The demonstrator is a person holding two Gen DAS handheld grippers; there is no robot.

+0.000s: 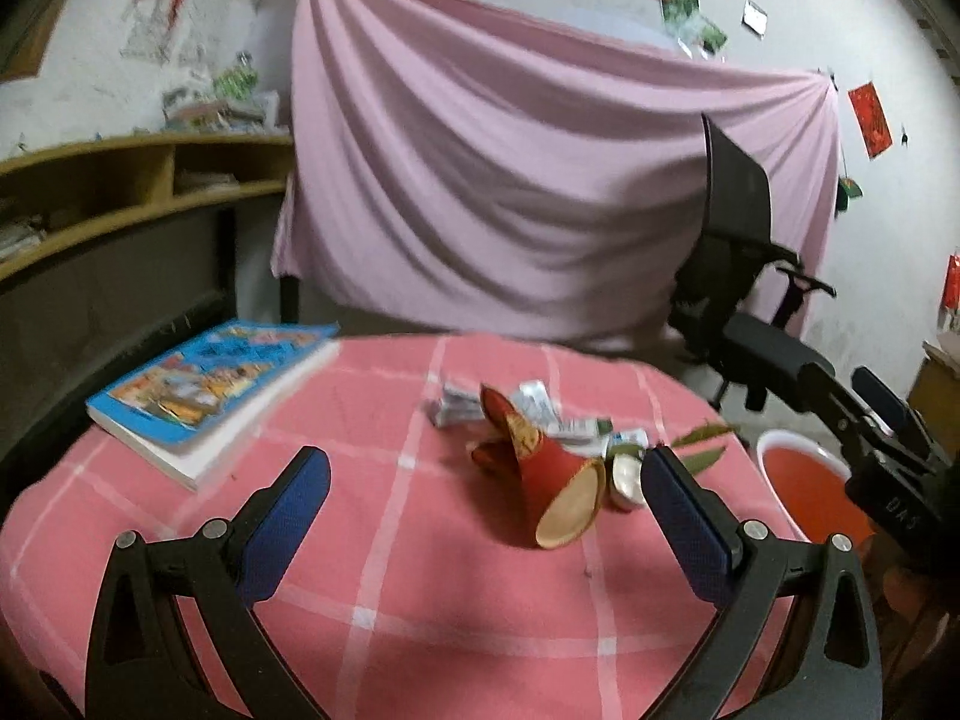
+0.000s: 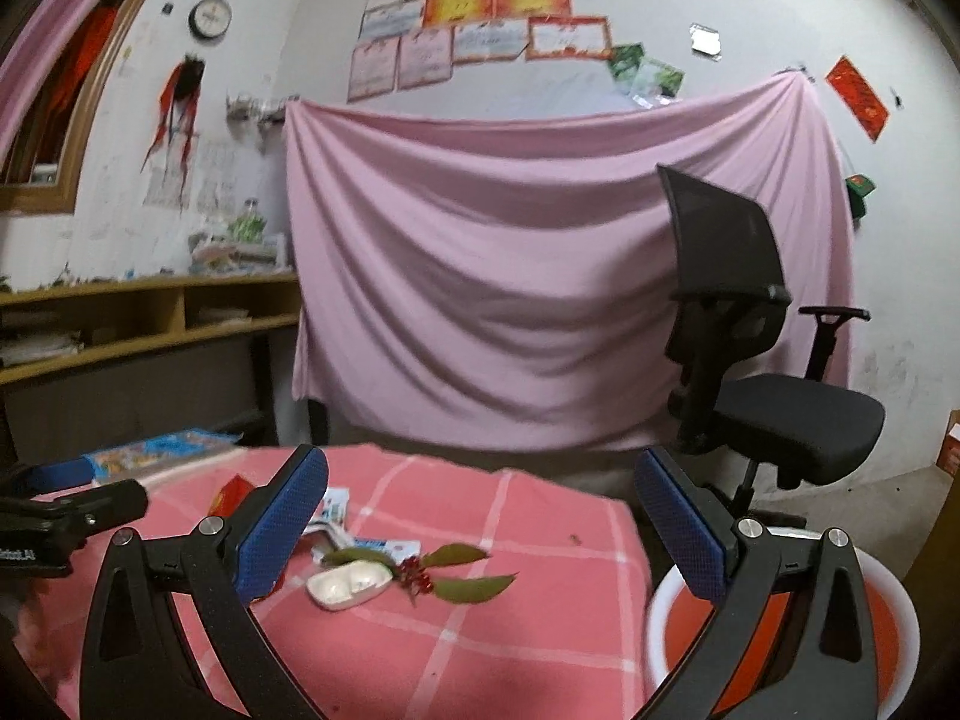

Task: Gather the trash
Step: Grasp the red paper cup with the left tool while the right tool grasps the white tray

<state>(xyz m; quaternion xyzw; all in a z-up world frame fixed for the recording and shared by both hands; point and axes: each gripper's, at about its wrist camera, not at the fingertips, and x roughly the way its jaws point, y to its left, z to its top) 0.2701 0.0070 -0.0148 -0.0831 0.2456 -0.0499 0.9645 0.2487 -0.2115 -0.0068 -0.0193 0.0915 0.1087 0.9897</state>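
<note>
A heap of trash lies mid-table on the pink checked cloth [image 1: 420, 600]: a crushed red paper cup [image 1: 549, 474] on its side, silver wrappers [image 1: 468, 408], a small white container [image 2: 348, 585], and a leafy twig with red berries [image 2: 456, 579]. My left gripper [image 1: 486, 480] is open, its blue pads astride the near side of the red cup without touching it. My right gripper [image 2: 483, 480] is open too, held above the table's right edge behind the twig. An orange bin [image 2: 780, 630] with a white rim stands below the table on the right.
A blue picture book [image 1: 204, 396] lies on the table's left side. A black office chair [image 2: 768, 372] stands to the right beyond the table. A pink sheet [image 2: 540, 276] hangs on the back wall, and wooden shelves [image 2: 138, 324] run along the left.
</note>
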